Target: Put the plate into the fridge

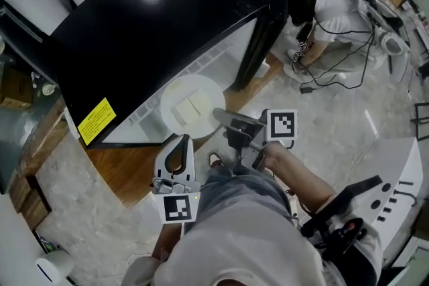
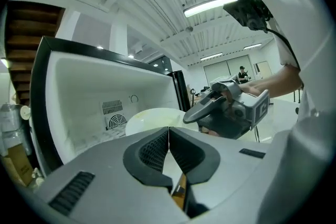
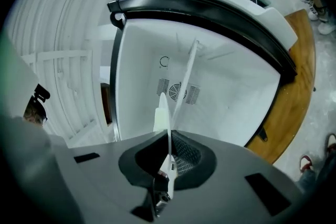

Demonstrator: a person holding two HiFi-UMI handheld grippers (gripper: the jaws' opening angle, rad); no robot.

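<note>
A white plate [image 1: 190, 107] with two pale slices on it hangs at the mouth of the black fridge [image 1: 134, 30], whose white inside [image 1: 221, 53] is open. My right gripper [image 1: 224, 118] is shut on the plate's near rim. In the right gripper view the plate [image 3: 182, 85] runs edge-on out of my right gripper [image 3: 169, 157] toward the fridge's back wall [image 3: 220, 81]. My left gripper [image 1: 179, 143] is lower left of the plate, shut and holding nothing. In the left gripper view my left gripper [image 2: 168, 136] has its jaws together below the plate [image 2: 149, 115].
The fridge door [image 1: 268, 10] stands open at the right of the opening. The fridge sits on a wooden platform [image 1: 127, 167]. A fan vent [image 3: 177, 91] is on the back wall. A person [image 1: 338, 17] crouches among cables at the upper right.
</note>
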